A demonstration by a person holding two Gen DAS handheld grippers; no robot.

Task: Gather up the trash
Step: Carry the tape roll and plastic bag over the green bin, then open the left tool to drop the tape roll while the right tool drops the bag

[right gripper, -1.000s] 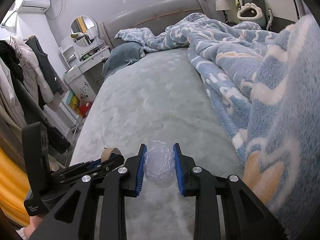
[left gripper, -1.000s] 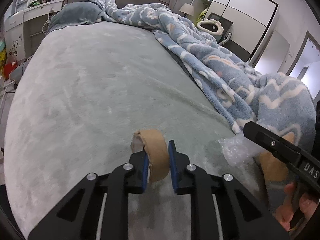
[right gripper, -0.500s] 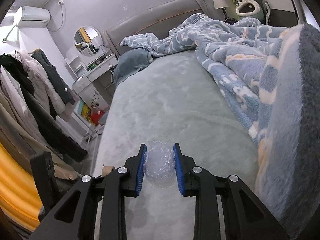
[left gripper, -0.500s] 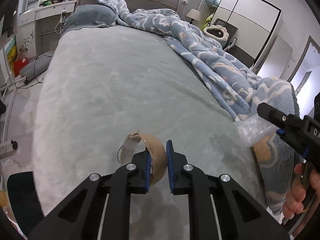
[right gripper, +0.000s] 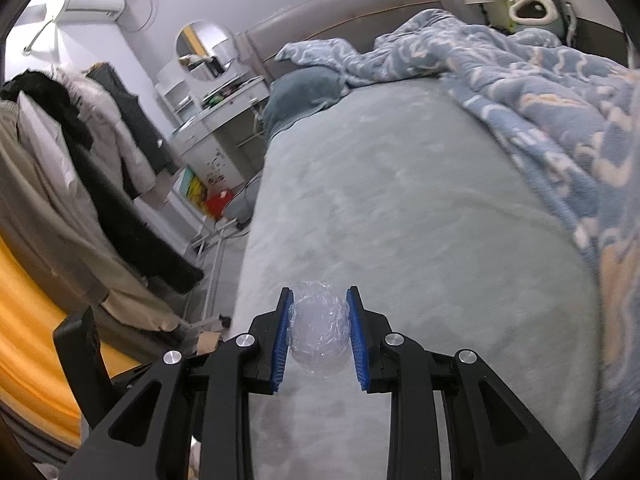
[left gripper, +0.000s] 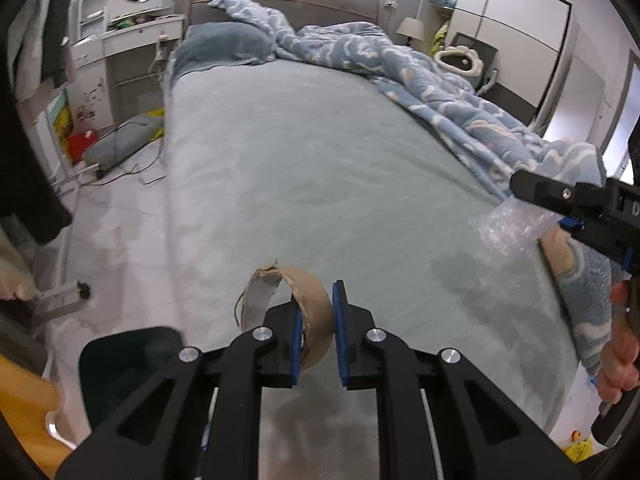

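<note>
My left gripper (left gripper: 316,320) is shut on a brown cardboard tape ring (left gripper: 298,300), whose torn loop sticks up and to the left of the blue pads. A crumpled wad of clear bubble wrap (right gripper: 318,334) is clamped in my right gripper (right gripper: 319,334), which is shut on it. Both are held above the foot end of the grey-green bed (left gripper: 304,168). In the left wrist view the right gripper shows at the right edge, held by a hand (left gripper: 618,344), with the bubble wrap (left gripper: 508,228) hanging from it.
A blue patterned blanket (left gripper: 460,92) is bunched along the bed's right side. A pillow (left gripper: 224,46) lies at the headboard. Left of the bed are a white dressing table (right gripper: 216,116), a clothes rack with coats (right gripper: 92,168) and cables on the floor (left gripper: 132,168).
Both grippers have drawn back toward the foot of the bed and leftward, still holding the tape ring and the bubble wrap. More of the floor and clothes rack has come into view.
</note>
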